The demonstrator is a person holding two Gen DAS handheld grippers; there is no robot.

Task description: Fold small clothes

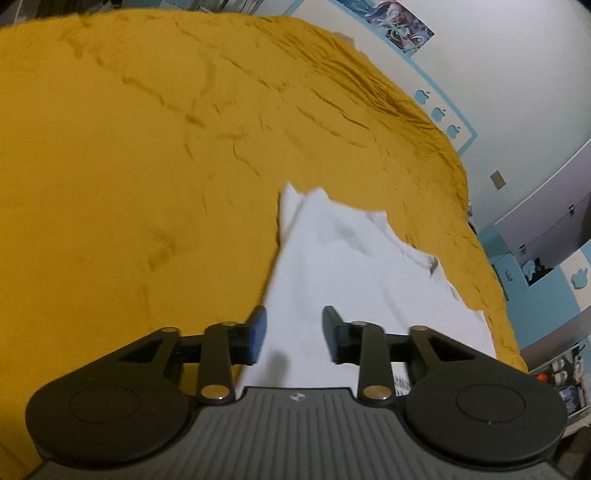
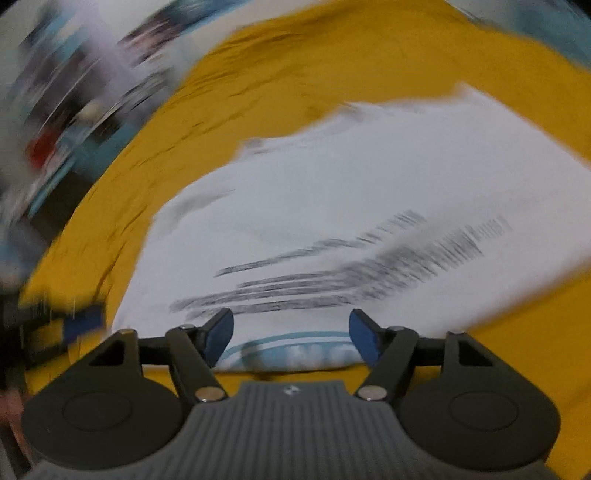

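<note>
A white shirt [image 1: 343,266] lies on the mustard-yellow bed cover [image 1: 129,166]. In the left wrist view my left gripper [image 1: 294,334] is open just above the shirt's left edge, with nothing between the blue-padded fingers. In the right wrist view the shirt [image 2: 332,192] shows blurred black print and a light-blue collar band [image 2: 291,349] at its near edge. My right gripper [image 2: 291,338] is open wide over that collar edge and holds nothing. The left gripper [image 2: 81,325] appears blurred at the far left of the right wrist view.
The yellow cover [image 2: 535,332] spreads around the shirt on all sides. A white wall with blue apple stickers [image 1: 439,114] and a poster [image 1: 399,26] runs along the bed's far right side. Shelves with small items [image 1: 565,373] stand at the right.
</note>
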